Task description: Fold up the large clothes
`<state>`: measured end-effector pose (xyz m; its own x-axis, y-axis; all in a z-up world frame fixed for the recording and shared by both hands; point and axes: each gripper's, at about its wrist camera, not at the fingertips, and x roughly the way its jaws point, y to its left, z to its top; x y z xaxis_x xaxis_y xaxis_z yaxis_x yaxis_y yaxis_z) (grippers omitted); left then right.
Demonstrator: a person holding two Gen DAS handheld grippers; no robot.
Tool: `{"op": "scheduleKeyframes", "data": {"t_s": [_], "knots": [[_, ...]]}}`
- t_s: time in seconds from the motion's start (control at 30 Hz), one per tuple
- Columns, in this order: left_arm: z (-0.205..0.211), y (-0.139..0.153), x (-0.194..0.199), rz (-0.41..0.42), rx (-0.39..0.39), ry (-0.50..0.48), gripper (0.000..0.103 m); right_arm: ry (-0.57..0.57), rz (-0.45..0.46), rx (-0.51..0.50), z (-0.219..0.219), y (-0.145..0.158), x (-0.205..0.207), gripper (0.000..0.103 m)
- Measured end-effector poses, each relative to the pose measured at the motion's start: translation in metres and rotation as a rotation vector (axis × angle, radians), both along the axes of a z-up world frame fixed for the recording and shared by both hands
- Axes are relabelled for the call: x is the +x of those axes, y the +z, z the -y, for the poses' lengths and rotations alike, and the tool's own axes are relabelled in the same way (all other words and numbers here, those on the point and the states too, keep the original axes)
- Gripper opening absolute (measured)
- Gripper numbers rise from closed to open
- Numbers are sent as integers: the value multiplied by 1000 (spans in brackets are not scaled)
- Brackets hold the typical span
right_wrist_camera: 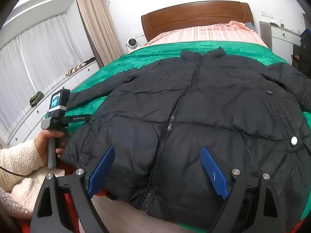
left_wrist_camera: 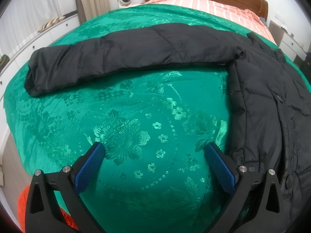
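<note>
Nearest in the right wrist view, the right gripper (right_wrist_camera: 157, 155) hangs with its blue fingers (right_wrist_camera: 213, 172) spread wide over the bottom hem of the black jacket (right_wrist_camera: 194, 101). Nothing is pinched between them; whether the tips touch the fabric cannot be told. The jacket's zipper (right_wrist_camera: 165, 136) runs up between the two fingers toward the collar, which lies far ahead. A white snap (right_wrist_camera: 294, 141) sits on the jacket to the right of the fingers.

To the left of that gripper, a hand (right_wrist_camera: 48, 141) in a fluffy cream sleeve (right_wrist_camera: 19, 161) holds the handle of the left gripper (right_wrist_camera: 58, 114), beside the jacket's left edge.

In the left wrist view, the left gripper (left_wrist_camera: 154, 151) is also spread wide, empty, with the green bedspread (left_wrist_camera: 136, 116) under and between its fingers. The jacket body lies just to the right of its right finger, close beside it. Ahead of the gripper, one sleeve (left_wrist_camera: 116, 58) stretches out flat to the left across the bedspread, well apart from the fingertips.

Beyond the jacket come a striped pink sheet (right_wrist_camera: 204, 33), then the wooden headboard (right_wrist_camera: 194, 17). Far left stand a curtain (right_wrist_camera: 93, 19) and a small white fan (right_wrist_camera: 132, 43).
</note>
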<state>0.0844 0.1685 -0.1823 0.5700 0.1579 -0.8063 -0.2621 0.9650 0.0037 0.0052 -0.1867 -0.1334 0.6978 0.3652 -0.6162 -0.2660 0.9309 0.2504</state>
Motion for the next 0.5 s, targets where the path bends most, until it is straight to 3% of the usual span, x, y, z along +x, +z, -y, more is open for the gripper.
{"op": "scheduleKeyframes", "data": {"t_s": [0.5], "knots": [[1,1,0,4,3,-1,103,0,7,7,-1,0,1,89]]}}
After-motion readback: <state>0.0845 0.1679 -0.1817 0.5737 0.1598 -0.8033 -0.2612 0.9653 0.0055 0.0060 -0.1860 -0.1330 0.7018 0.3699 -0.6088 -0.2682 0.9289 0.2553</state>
